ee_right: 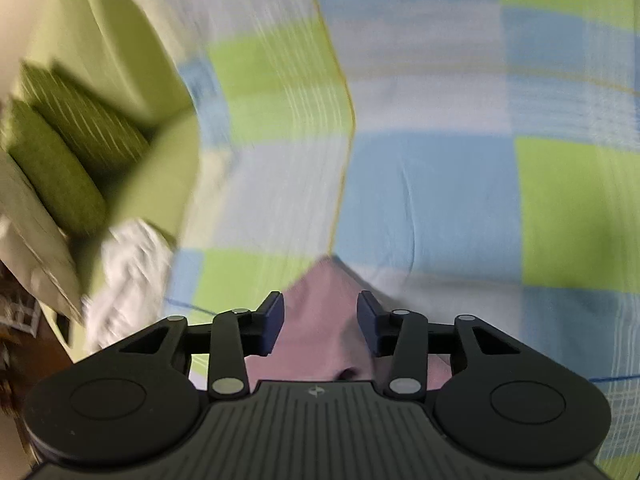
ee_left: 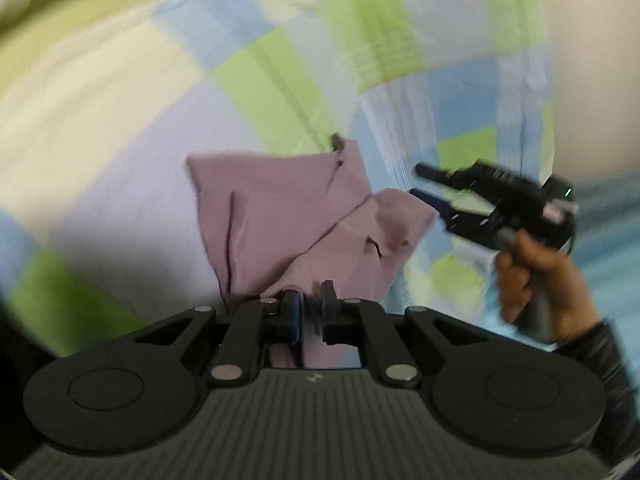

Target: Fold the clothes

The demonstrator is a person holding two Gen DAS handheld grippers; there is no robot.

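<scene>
Pinching the pink garment (ee_left: 288, 216), the left gripper (ee_left: 309, 312) is lifting it above the checked sheet (ee_left: 280, 72), while the right gripper (ee_right: 319, 328) is gaping around another corner, probably to spread it.

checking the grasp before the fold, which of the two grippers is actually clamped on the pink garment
The left gripper: its fingers are pinched shut on the pink garment. The right gripper is open, its fingers apart with the cloth only lying between them.
</scene>
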